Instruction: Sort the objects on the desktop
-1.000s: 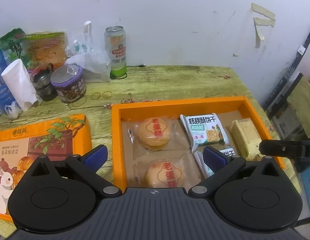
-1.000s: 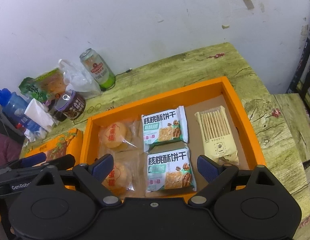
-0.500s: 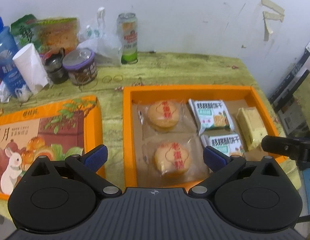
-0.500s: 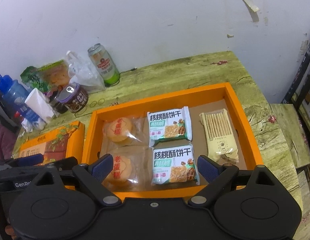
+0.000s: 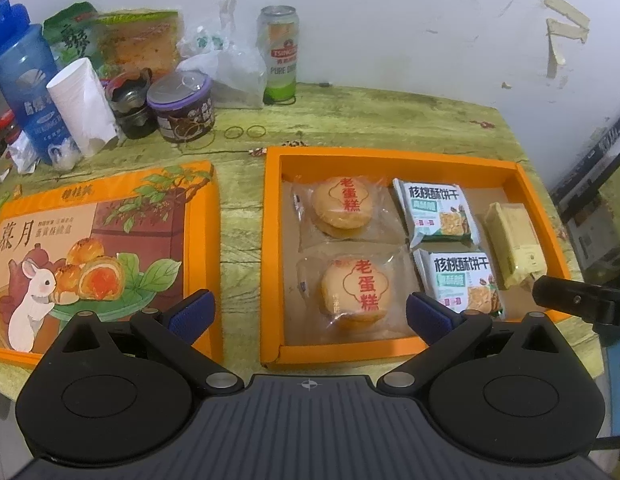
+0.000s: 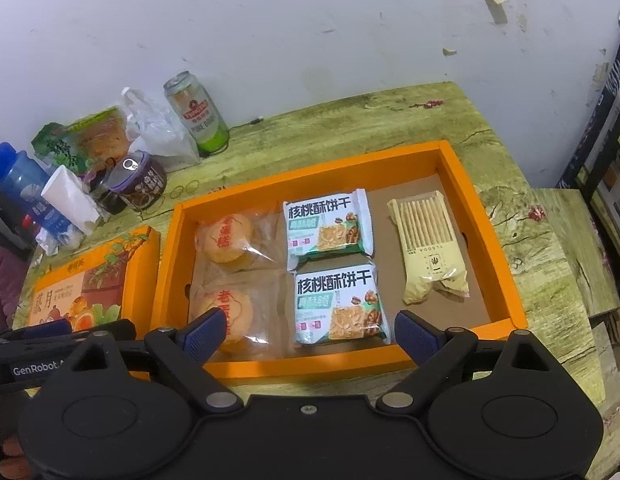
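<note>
Right wrist view: two open tools hover over an orange tray [image 6: 486,216] of sorted snacks on a green tabletop [image 6: 522,240].

The right tool [image 6: 305,334] stands wide and empty, tilted down above the tray's near edge; the near walnut biscuit packet [image 6: 338,304] lies just beyond its tips, slightly left of centre, long axis pointing away. A second biscuit packet [image 6: 326,228] sits behind it, two round cakes [image 5: 346,208] in clear wrappers fill the left column, and a pale cracker pack [image 6: 428,246] lies lengthwise to the right. The left tool [image 5: 307,314], also wide and empty, hangs nearest the near cake [image 5: 360,290]. The printed lid [image 5: 97,248] lies flat left of the tray, apart from it. A beer can [image 5: 279,54], jar [image 5: 181,106] and blue bottle [image 5: 23,76] crowd the far left corner, well clear. Nothing blocks the tray.
</note>
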`<state>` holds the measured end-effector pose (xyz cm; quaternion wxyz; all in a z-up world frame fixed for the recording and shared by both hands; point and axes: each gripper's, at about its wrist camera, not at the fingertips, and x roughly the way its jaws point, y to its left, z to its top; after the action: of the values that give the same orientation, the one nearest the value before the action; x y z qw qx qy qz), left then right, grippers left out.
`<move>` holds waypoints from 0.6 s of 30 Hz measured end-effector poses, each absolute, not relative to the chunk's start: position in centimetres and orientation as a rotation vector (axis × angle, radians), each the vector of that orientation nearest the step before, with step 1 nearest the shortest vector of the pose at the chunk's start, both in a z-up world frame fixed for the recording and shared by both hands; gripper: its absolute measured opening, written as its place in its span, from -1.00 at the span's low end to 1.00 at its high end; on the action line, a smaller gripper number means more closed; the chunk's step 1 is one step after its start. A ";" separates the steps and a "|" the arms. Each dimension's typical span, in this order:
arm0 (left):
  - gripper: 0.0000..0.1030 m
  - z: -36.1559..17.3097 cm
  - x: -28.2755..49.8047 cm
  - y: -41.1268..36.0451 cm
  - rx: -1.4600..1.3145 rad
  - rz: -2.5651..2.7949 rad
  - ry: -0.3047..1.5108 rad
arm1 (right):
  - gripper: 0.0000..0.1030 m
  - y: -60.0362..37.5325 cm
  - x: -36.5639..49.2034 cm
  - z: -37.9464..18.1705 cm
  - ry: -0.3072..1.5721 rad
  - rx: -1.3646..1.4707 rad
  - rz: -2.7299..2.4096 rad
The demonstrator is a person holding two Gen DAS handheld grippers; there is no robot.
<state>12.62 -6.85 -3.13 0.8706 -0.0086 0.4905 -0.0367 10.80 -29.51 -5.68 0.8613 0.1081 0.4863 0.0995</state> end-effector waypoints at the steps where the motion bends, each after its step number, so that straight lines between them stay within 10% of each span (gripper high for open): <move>1: 0.99 -3.2 12.6 -6.8 -0.019 -0.077 1.028 | 0.76 -29.6 10.8 -5.7 1.022 0.227 0.207; 18: 0.99 -6.2 16.1 -4.2 -0.007 -0.111 1.063 | 0.76 -33.0 12.1 -5.6 1.010 0.212 0.013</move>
<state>16.09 -4.20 -6.22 0.8607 -0.0035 0.5064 -0.0529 12.10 -32.98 -5.57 0.8698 0.1012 0.4828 0.0062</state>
